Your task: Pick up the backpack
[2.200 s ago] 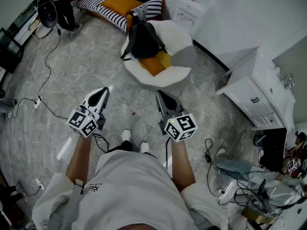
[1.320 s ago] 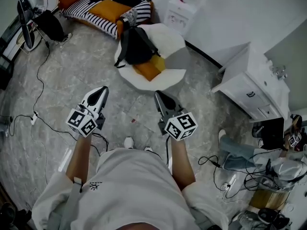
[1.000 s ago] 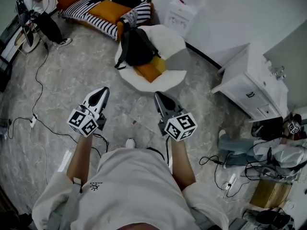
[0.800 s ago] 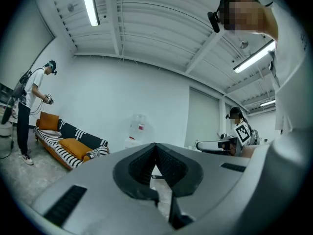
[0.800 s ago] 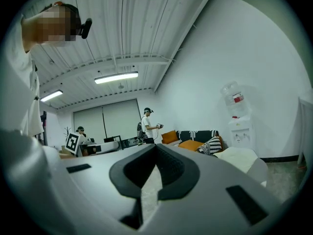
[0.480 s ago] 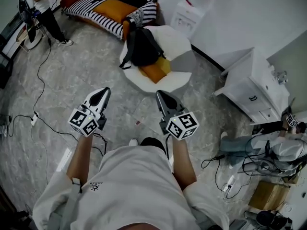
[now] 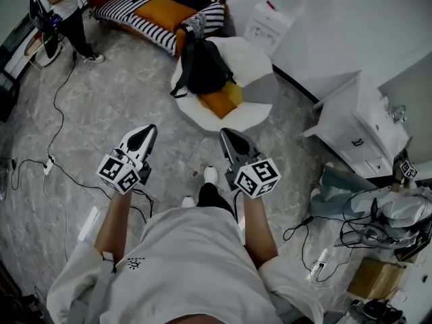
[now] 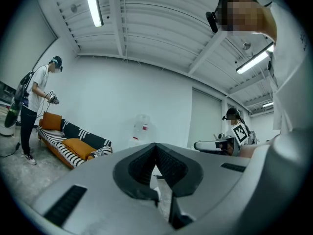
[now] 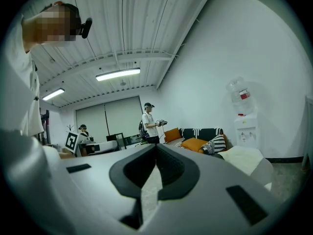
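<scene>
Backpack (image 7: 202, 66) pickup is basically at zero right now, nothing grabbed and nothing touched. Closest to me, both arms are held out at about waist height. My left tongs (image 7: 144, 133) are pressed together with nothing between them, and my right tongs (image 7: 227, 136) are the same, shut tight and empty. Both gripper views back that up: the pads meet and all I see past them is the room. Just below the tongs is one shoe (image 7: 210, 175) stepping out on the grey marbled floor (image 7: 128, 100), with a few cables (image 7: 57, 110) trailing off to my left. After an open stretch of floor comes the round white chair (image 7: 253, 59), and that's where the backpack sits, on the left half of the seat and partly lying over an orange cushion (image 7: 224, 98). It's well apart from both tongs, so I reckon what's left is the whole job: close the gap, open up, get a pinch on a strap or a top handle, and lift. It's black, soft and a bit slumped, with a strap loop hanging over the chair's left edge. I can't make out a top handle from here. My guess is it'll sag and swing once it's off the seat. Behind the chair is a striped sofa (image 7: 162, 19).
</scene>
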